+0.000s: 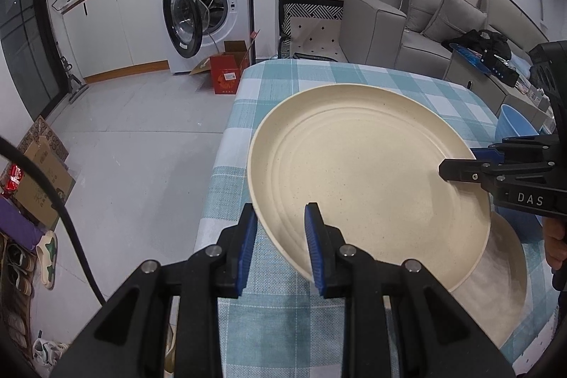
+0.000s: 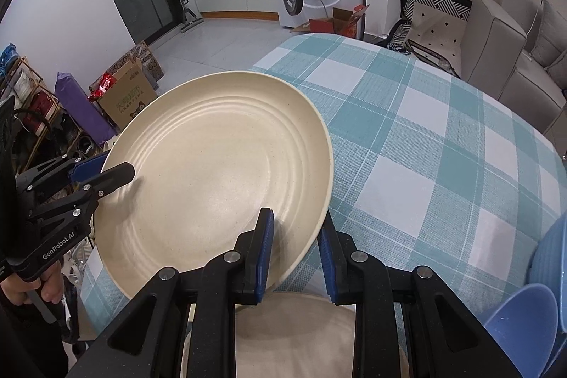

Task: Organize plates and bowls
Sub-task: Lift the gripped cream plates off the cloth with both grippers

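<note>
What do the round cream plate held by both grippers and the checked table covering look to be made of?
Round cream plate: probably matte plastic or wheat-straw composite, going by the fine dark speckles, dull sheen and moulded concentric ridges; matte ceramic is possible. Teal-and-white checked tablecloth: woven fabric, with visible thread texture.

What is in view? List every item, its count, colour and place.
Held plate: one, cream, above the table, gripped at two rim spots.
Second plate: one, cream, on the table beneath it.
Bowls: at least two, blue, right table edge.
Tablecloth: one, teal-white check.
Washing machine: one, white, door open.
Sofa: one, grey, behind the table.
Red box: one, on the floor.
Left tool: black-blue, shut on the held plate.
Right tool: same, likewise.
</note>
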`<state>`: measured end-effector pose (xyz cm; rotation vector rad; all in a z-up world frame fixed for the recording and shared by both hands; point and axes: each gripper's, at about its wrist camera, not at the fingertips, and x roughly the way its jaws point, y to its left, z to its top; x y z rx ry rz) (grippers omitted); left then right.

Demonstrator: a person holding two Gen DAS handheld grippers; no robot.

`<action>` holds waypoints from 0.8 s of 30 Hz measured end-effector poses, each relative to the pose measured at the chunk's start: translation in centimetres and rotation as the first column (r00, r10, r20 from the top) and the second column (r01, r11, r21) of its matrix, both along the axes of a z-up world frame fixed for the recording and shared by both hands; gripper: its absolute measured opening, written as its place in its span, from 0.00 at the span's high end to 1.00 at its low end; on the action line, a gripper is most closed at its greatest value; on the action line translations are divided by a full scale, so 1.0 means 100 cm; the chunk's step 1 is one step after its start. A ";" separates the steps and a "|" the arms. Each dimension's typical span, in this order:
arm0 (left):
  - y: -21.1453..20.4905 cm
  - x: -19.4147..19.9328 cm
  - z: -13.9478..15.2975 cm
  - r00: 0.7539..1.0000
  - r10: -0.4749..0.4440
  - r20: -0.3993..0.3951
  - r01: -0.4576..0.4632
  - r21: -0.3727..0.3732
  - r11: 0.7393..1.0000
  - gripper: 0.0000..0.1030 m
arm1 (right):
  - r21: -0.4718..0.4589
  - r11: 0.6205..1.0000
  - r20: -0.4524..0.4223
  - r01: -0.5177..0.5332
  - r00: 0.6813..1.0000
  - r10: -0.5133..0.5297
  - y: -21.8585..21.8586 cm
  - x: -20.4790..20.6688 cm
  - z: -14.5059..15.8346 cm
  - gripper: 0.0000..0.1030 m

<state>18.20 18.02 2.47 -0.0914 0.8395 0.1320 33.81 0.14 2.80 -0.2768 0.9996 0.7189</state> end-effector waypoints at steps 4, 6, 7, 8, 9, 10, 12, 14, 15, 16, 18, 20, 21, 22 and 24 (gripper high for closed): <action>-0.006 -0.004 0.006 1.000 -0.009 0.012 0.009 0.006 1.000 0.75 | 0.010 1.000 0.018 0.004 1.000 -0.004 -0.008 -0.009 0.009 0.76; -0.009 -0.005 0.008 1.000 -0.013 0.016 0.013 0.008 1.000 0.75 | 0.015 1.000 0.026 0.007 1.000 -0.007 -0.013 -0.014 0.013 0.76; -0.010 -0.006 0.009 1.000 -0.016 0.018 0.016 0.010 1.000 0.75 | 0.018 1.000 0.030 0.009 1.000 -0.010 -0.015 -0.016 0.015 0.76; -0.012 -0.006 0.010 1.000 -0.020 0.019 0.019 0.010 1.000 0.75 | 0.020 1.000 0.033 0.012 0.999 -0.013 -0.017 -0.018 0.016 0.76; -0.014 -0.006 0.011 1.000 -0.022 0.021 0.022 0.012 1.000 0.75 | 0.022 1.000 0.036 0.014 0.999 -0.014 -0.019 -0.018 0.017 0.76; -0.015 -0.006 0.011 0.999 -0.025 0.022 0.025 0.014 1.000 0.75 | 0.024 1.000 0.038 0.016 0.999 -0.017 -0.021 -0.020 0.018 0.76; -0.018 -0.006 0.013 0.999 -0.030 0.026 0.030 0.015 0.999 0.75 | 0.023 1.000 0.038 0.020 0.999 -0.021 -0.025 -0.023 0.020 0.76; -0.020 -0.008 0.014 0.999 -0.034 0.030 0.033 0.013 0.999 0.75 | 0.025 0.999 0.042 0.027 0.999 -0.028 -0.029 -0.026 0.023 0.76; -0.021 -0.008 0.015 0.999 -0.037 0.031 0.036 0.016 0.999 0.75 | 0.023 0.999 0.045 0.030 0.999 -0.031 -0.031 -0.028 0.024 0.76; -0.023 -0.009 0.016 0.999 -0.038 0.033 0.038 0.018 0.999 0.75 | 0.024 0.999 0.046 0.032 0.998 -0.033 -0.032 -0.029 0.025 0.76; -0.025 -0.011 0.017 0.998 -0.045 0.036 0.044 0.017 0.999 0.75 | 0.026 0.999 0.047 0.035 0.998 -0.037 -0.036 -0.032 0.026 0.76; -0.029 -0.012 0.018 0.998 -0.052 0.038 0.051 0.018 0.999 0.75 | 0.026 0.999 0.045 0.039 0.998 -0.040 -0.040 -0.034 0.026 0.76; -0.030 -0.013 0.018 0.998 -0.056 0.039 0.055 0.019 0.998 0.75 | 0.025 0.999 0.045 0.041 0.998 -0.042 -0.042 -0.035 0.027 0.76; -0.032 -0.013 0.018 0.997 -0.059 0.039 0.058 0.021 0.998 0.75 | 0.026 0.999 0.049 0.043 0.998 -0.044 -0.044 -0.036 0.027 0.76; -0.034 -0.014 0.019 0.997 -0.065 0.040 0.064 0.023 0.998 0.75 | 0.022 0.999 0.056 0.045 0.997 -0.046 -0.047 -0.039 0.029 0.76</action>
